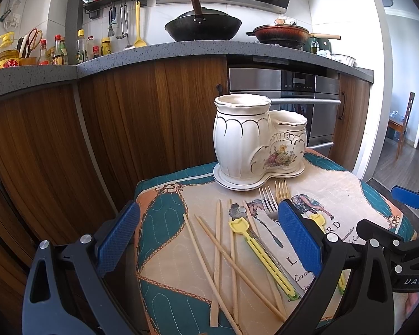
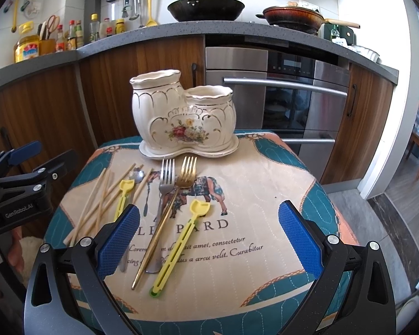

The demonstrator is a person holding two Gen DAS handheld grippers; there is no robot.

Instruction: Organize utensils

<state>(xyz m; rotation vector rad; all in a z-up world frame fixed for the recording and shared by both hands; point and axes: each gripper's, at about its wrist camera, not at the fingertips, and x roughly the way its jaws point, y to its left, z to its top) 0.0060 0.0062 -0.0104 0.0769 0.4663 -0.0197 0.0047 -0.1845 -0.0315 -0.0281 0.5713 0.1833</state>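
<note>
A cream two-pot ceramic utensil holder [image 1: 251, 139] [image 2: 181, 111] with a flower motif stands on its saucer at the back of a quilted cushion [image 1: 162, 251] [image 2: 265, 195]; both pots look empty. In front lie several wooden chopsticks [image 1: 218, 256] [image 2: 97, 203], a small spoon [image 1: 235, 209] [image 2: 138, 177], a silver fork [image 1: 268, 203] [image 2: 166, 178], a gold fork [image 1: 282, 191] [image 2: 184, 178] and two yellow plastic chopstick clips [image 1: 254, 248] [image 2: 181, 240]. My left gripper [image 1: 209, 223] hovers open above the chopsticks. Over the forks, my right gripper [image 2: 209, 223] is open too. Neither holds anything.
Wooden cabinet doors [image 1: 125, 128] and a steel oven [image 2: 279, 92] stand right behind the cushion. The grey counter [image 1: 153, 50] above carries two woks, bottles and hanging tools. A person's hand [image 2: 15, 254] holds the left gripper. Floor and a dining chair [image 1: 405, 122] lie to the right.
</note>
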